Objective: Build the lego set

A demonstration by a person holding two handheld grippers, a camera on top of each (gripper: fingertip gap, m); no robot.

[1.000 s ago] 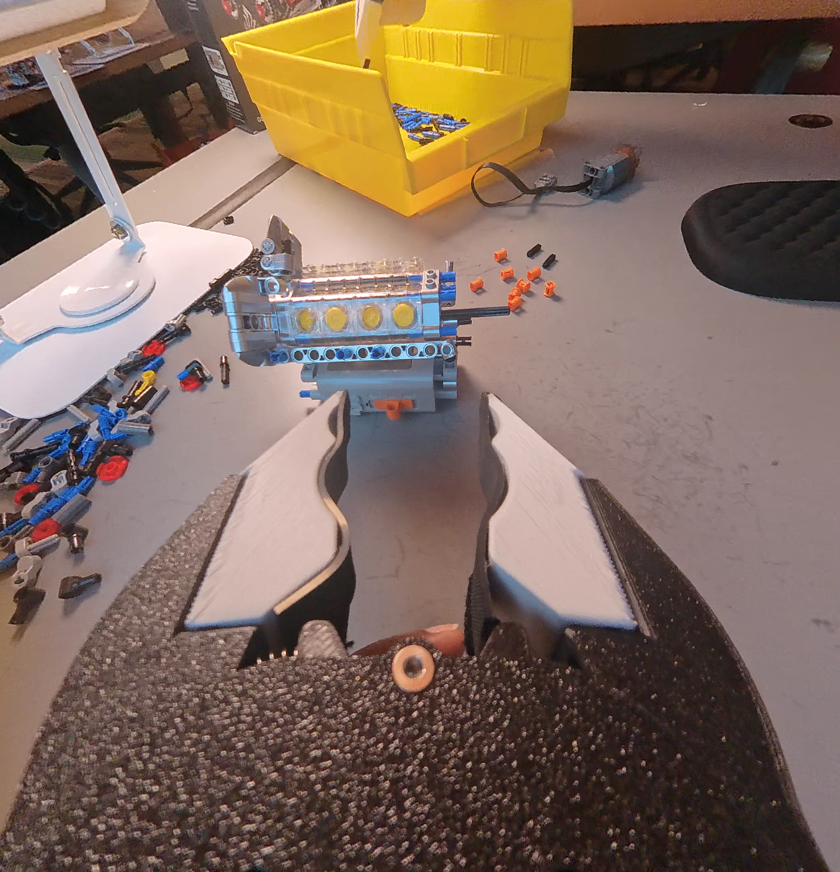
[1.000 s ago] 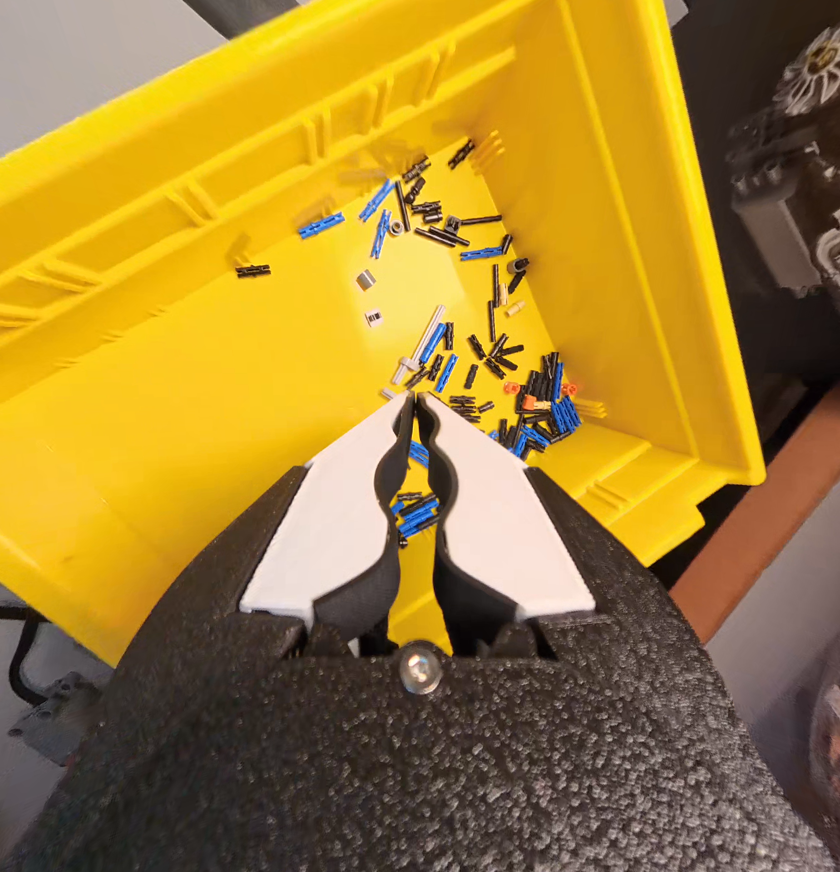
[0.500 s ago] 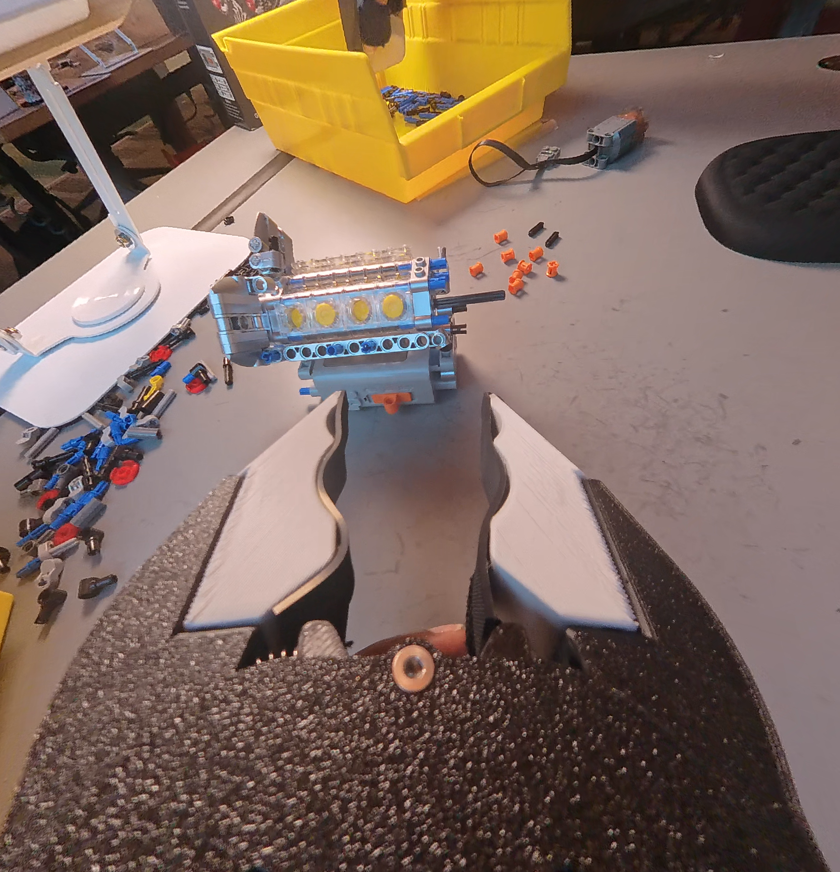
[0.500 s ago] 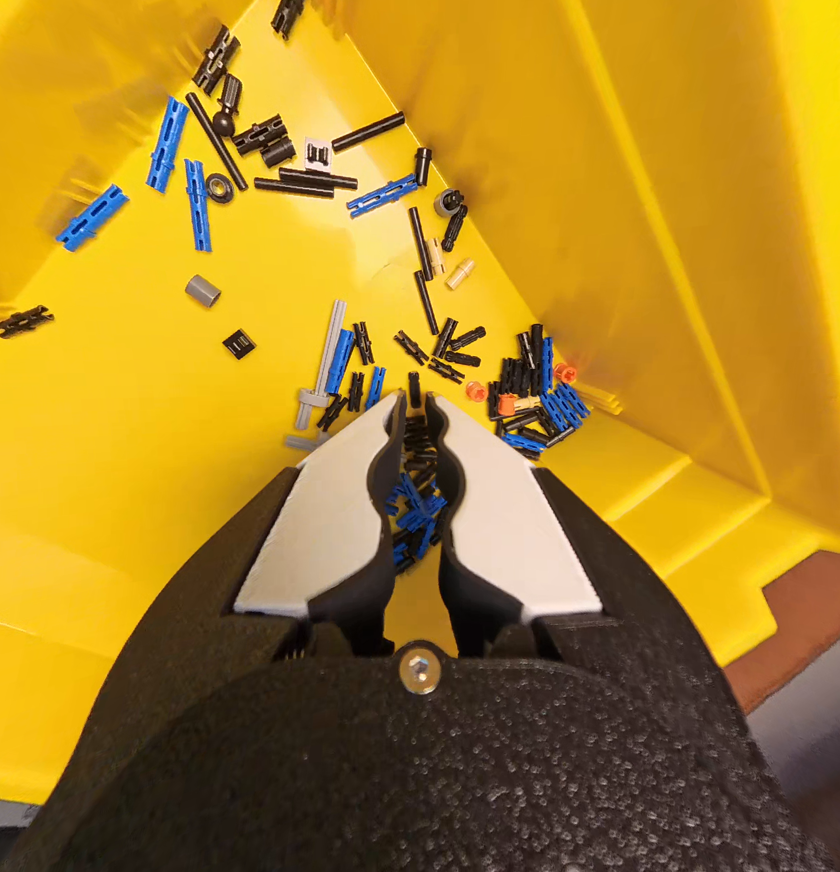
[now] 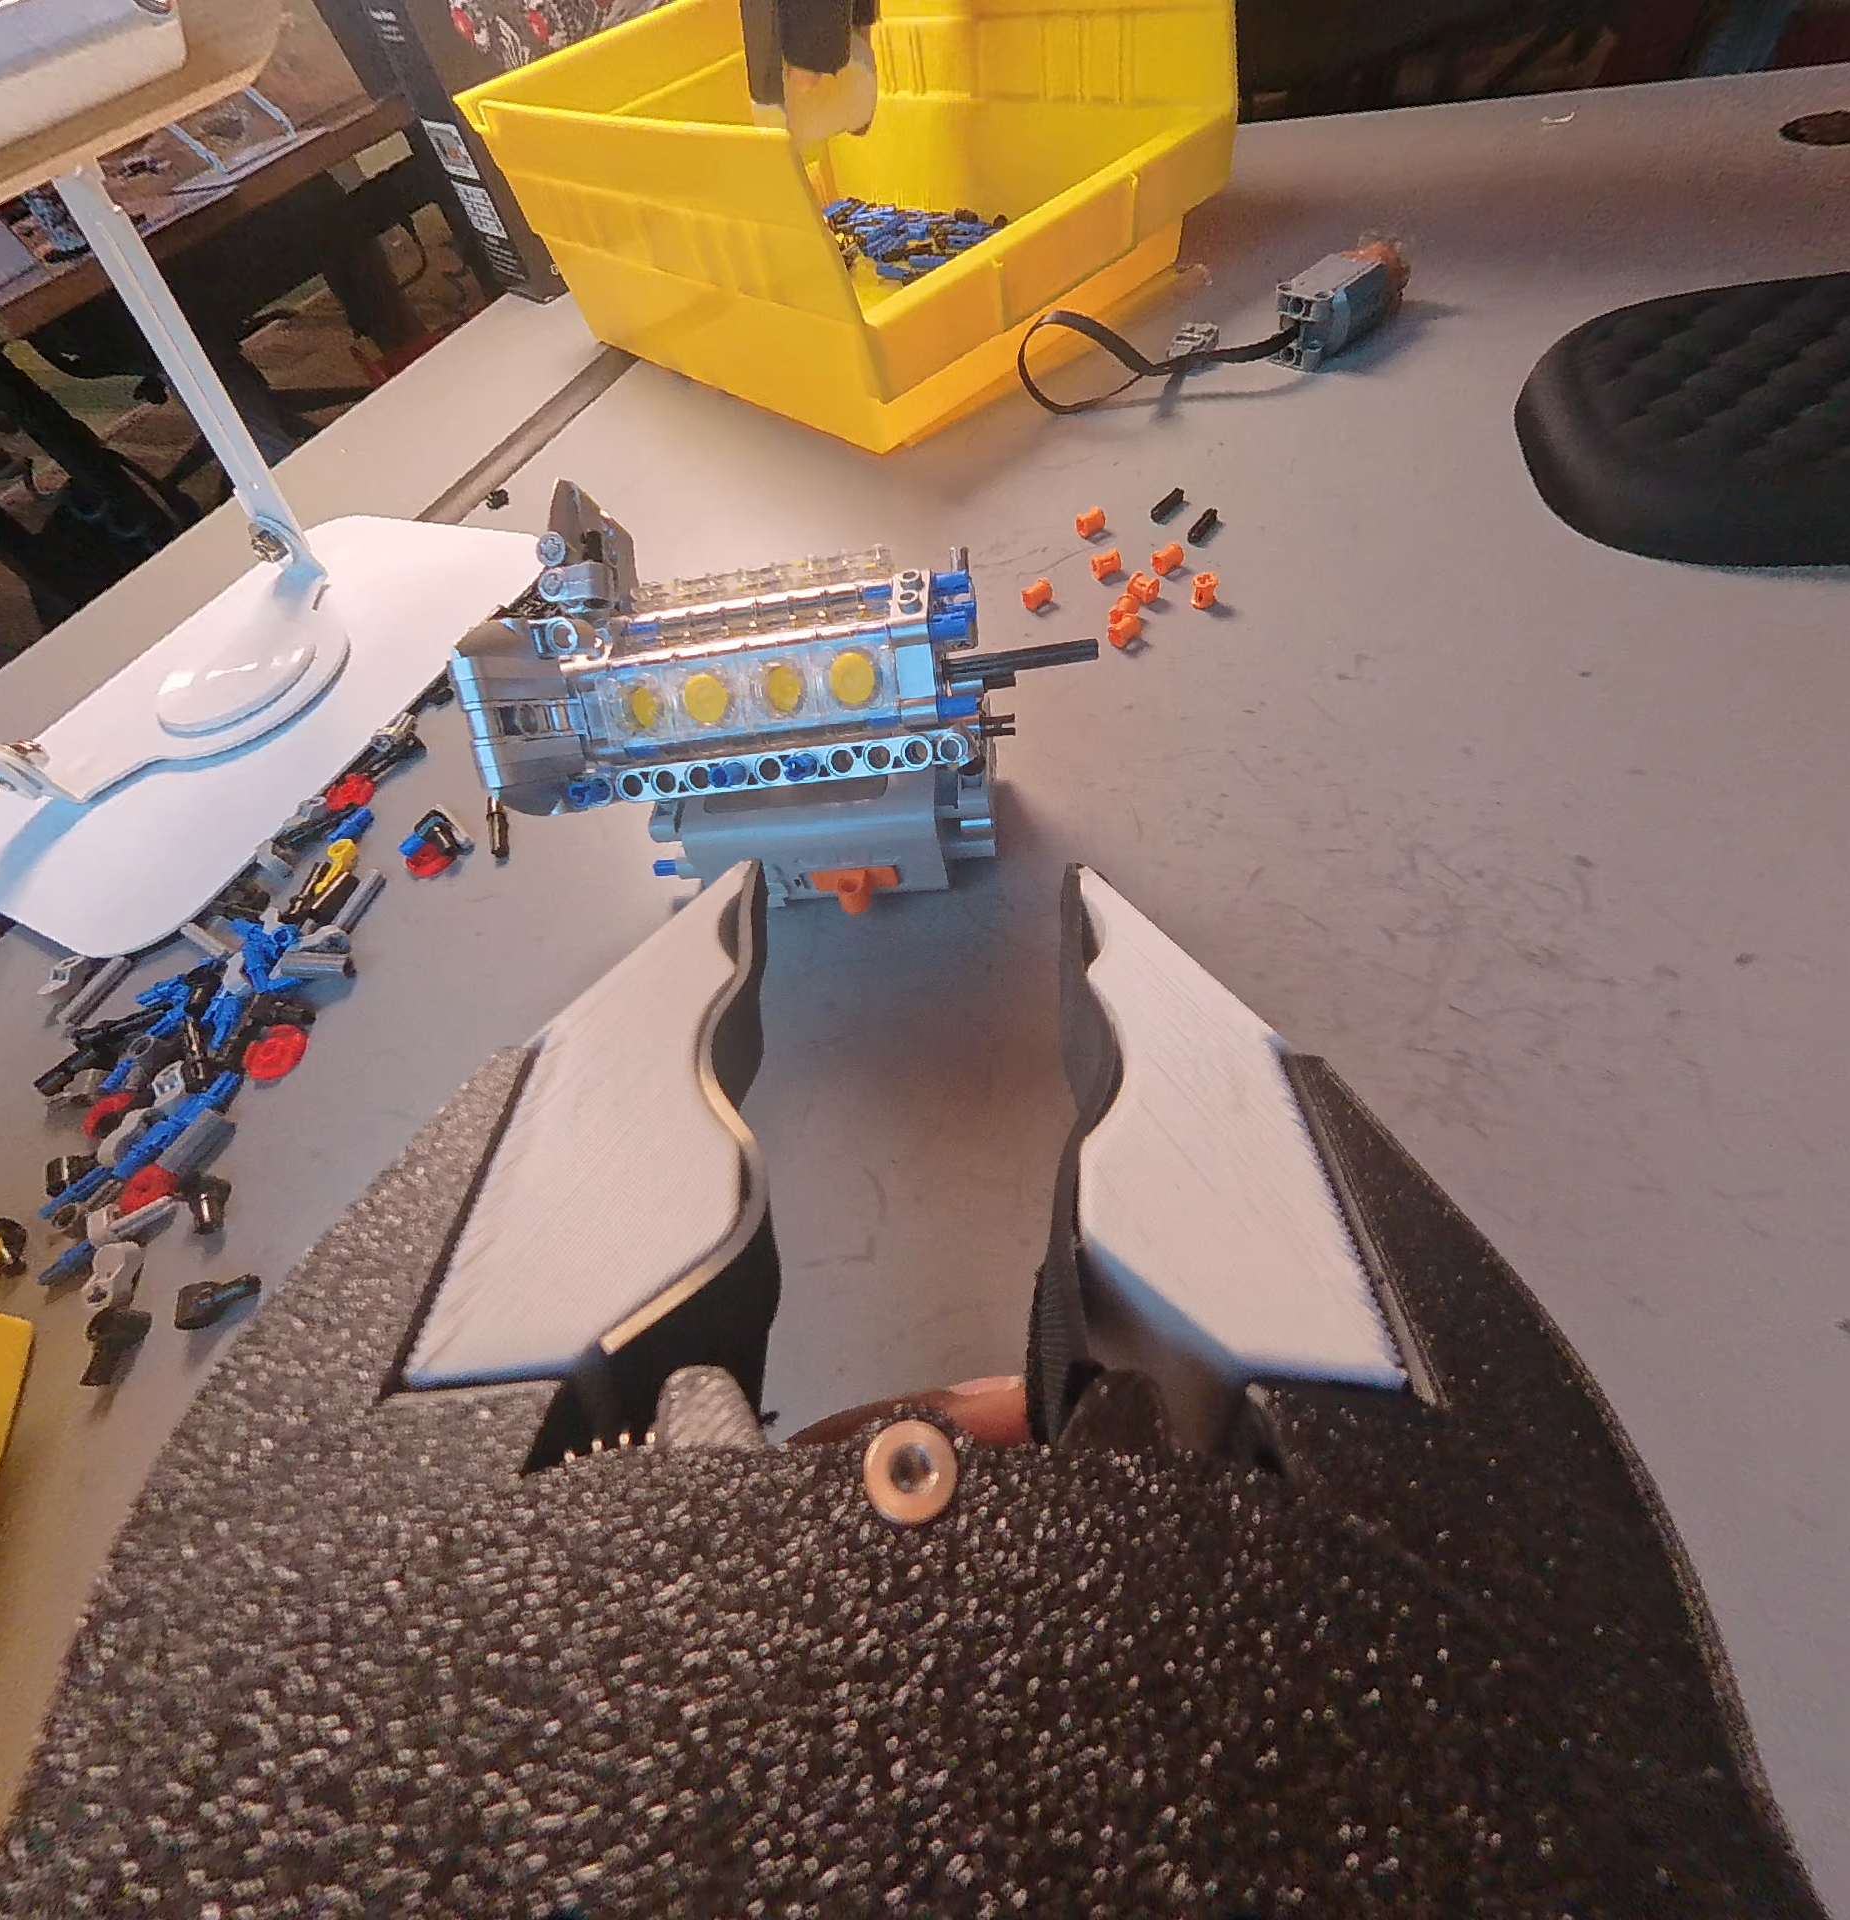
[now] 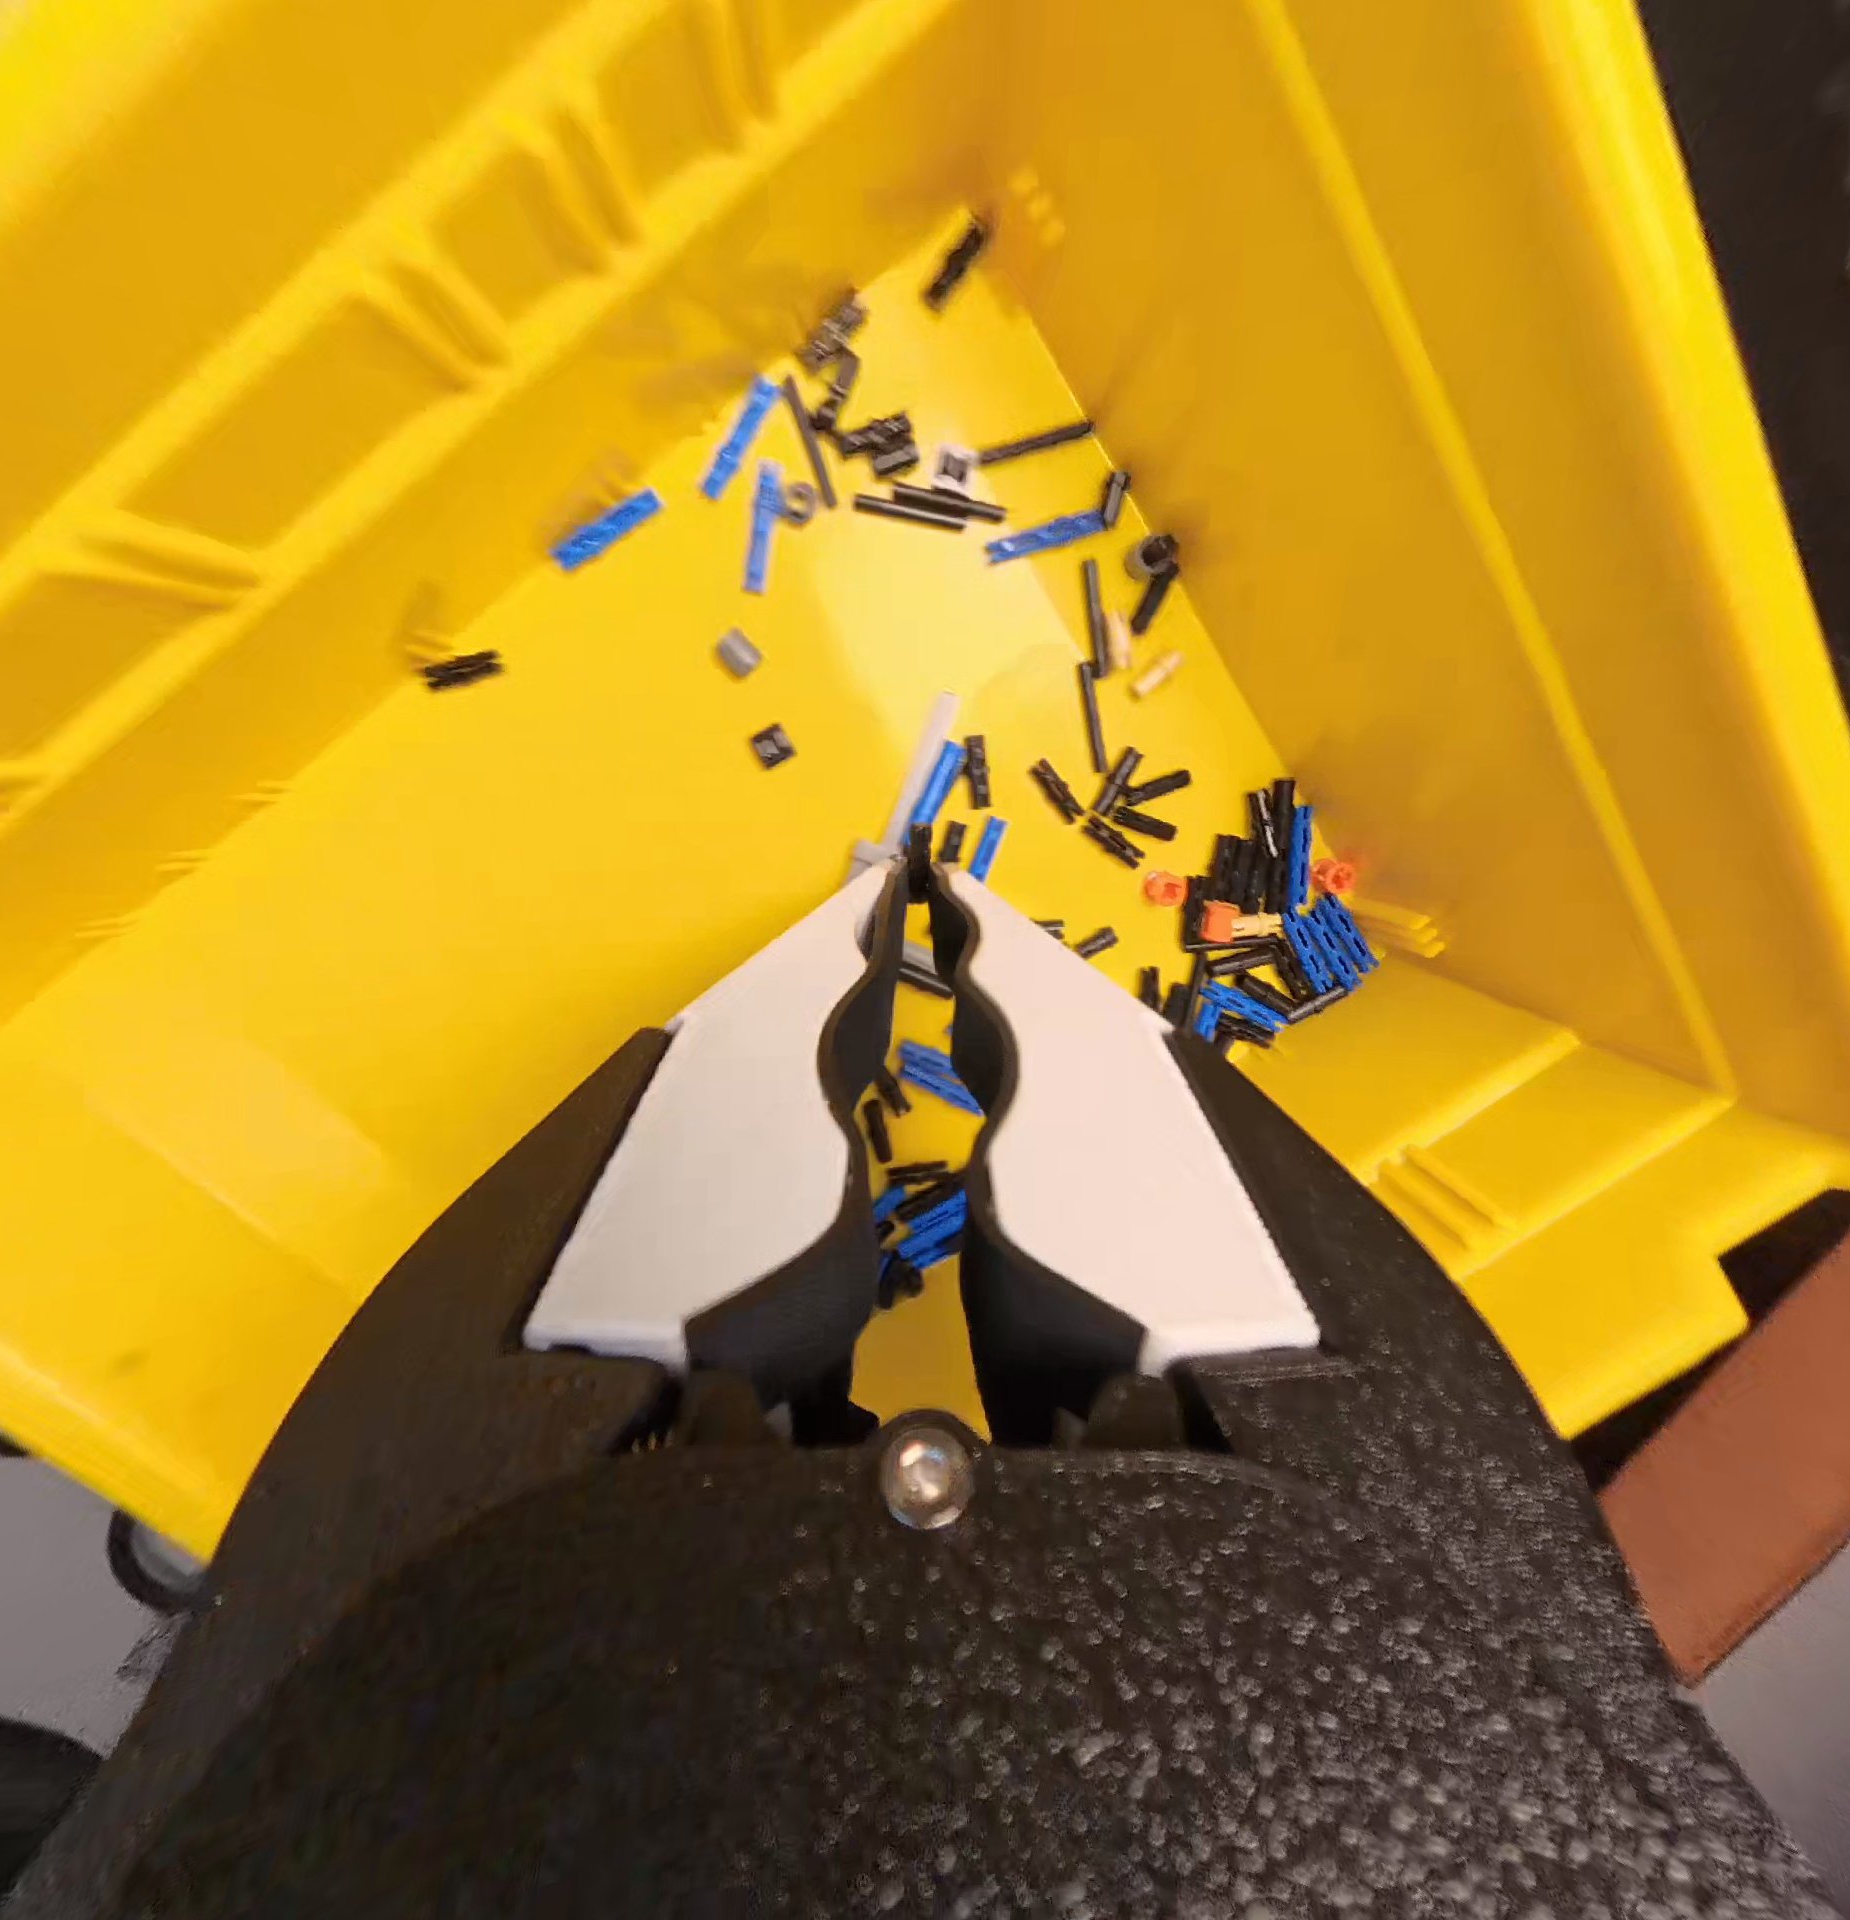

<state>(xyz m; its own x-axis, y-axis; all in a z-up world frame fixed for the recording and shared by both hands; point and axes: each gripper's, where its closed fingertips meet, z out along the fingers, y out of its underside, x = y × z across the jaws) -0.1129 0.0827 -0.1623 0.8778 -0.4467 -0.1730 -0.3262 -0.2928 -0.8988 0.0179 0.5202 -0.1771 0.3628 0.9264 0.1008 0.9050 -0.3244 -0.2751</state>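
I am holding my right gripper (image 6: pixel 916 883) over the inside of the yellow bin (image 6: pixel 401 935), and its fingers (image 6: pixel 775 1091) are pinching a small black pin (image 6: pixel 918 847) at their very tips, the pin standing up past them. Below it, loose black and blue pins (image 6: pixel 1264 935) are lying scattered on the bin floor, thickest toward the near corner, with a few orange bushes (image 6: pixel 1165 886) among them. The view is slightly blurred, so I cannot tell how deep the pin is sitting between the tips.

I judge the pin to be very light, stiff and smooth plastic, so it is likely to twist or pop out if squeezed off-centre; gripping it across its middle, square to the fingers, looks safest.

My left gripper (image 5: pixel 910 894) is hovering low over the tabletop (image 5: pixel 1420 935) with its fingers (image 5: pixel 630 1122) spread wide and holding nothing. Just ahead of it the grey brick engine model (image 5: pixel 734 707) is standing on its base, a black axle (image 5: pixel 1035 657) sticking out of one end. Loose parts (image 5: pixel 173 1049) are lying to its left by a white lamp base (image 5: pixel 173 769), orange bushes (image 5: pixel 1134 592) and a cabled motor (image 5: pixel 1336 296) beyond it.
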